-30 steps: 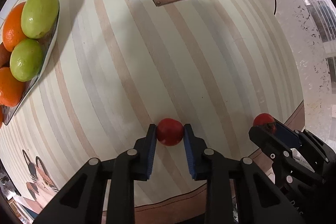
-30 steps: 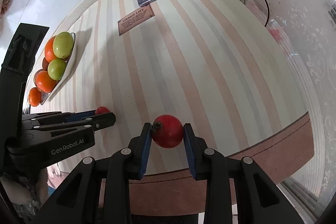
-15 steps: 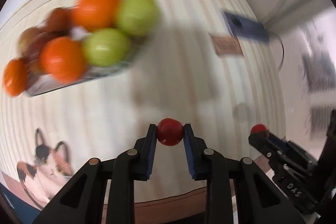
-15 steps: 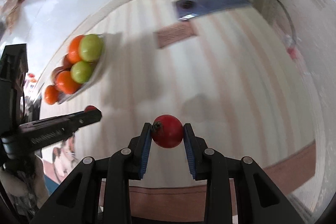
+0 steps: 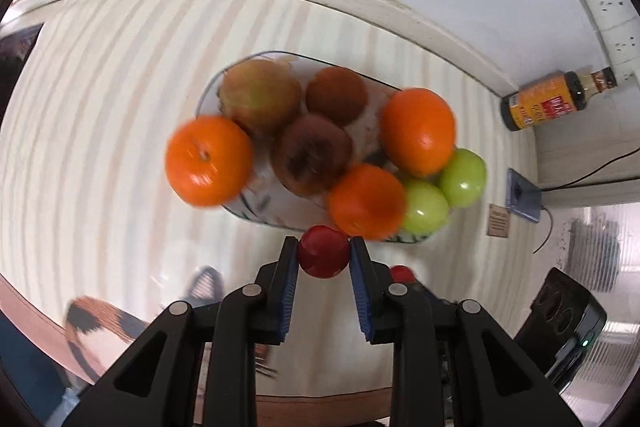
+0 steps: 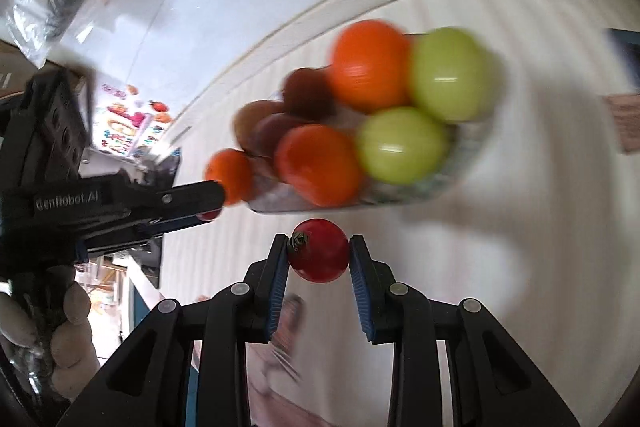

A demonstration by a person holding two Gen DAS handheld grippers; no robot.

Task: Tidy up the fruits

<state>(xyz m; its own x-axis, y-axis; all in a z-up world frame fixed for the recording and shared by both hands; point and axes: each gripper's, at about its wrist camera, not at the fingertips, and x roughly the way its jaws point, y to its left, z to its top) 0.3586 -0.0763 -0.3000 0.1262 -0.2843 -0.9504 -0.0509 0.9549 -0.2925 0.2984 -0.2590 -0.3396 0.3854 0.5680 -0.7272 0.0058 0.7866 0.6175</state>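
My left gripper is shut on a small red tomato and holds it just in front of the near rim of a glass fruit dish. The dish holds oranges, green fruits and brown fruits. My right gripper is shut on a second red tomato with a dry stem, close before the same dish. The left gripper also shows at the left of the right wrist view.
A sauce bottle stands by the wall at the right. A phone on a cable and a small brown label lie on the striped mat. A cat picture is printed near the mat's front edge.
Both grippers have swung left from the mat's middle to the fruit dish, each still holding its tomato. The dish now fills the centre of both views.
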